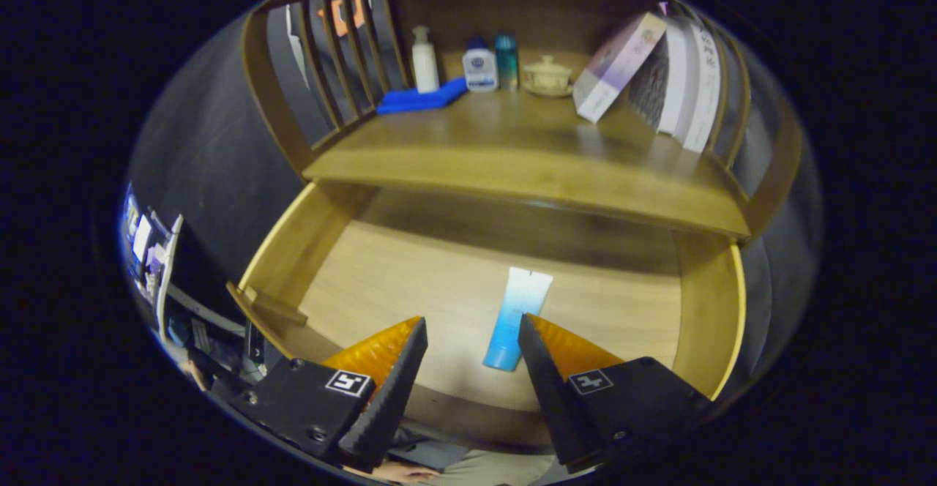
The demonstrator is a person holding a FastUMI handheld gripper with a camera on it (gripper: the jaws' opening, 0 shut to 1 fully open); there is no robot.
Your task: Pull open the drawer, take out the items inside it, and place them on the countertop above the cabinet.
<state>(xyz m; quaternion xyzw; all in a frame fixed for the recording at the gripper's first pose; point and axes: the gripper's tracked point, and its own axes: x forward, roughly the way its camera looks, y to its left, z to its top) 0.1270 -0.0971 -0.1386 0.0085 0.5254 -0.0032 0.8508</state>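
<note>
The wooden drawer (329, 252) is pulled out below the countertop (512, 142). A blue-and-white tube (514, 318) lies on the drawer floor, cap end toward me. My gripper (472, 329) hovers above the drawer's front part, open, with nothing between its fingers. The tube's lower end sits just ahead of the right finger (538, 361), slightly inside the gap.
On the countertop stand a white pump bottle (424, 60), a white-and-blue bottle (480, 66), a teal bottle (506, 60), a lidded cup (547, 75), a folded blue cloth (421, 98) and leaning books (618, 65). Slatted side rails (344, 54) border it. A person's hand (395, 473) shows below the fingers.
</note>
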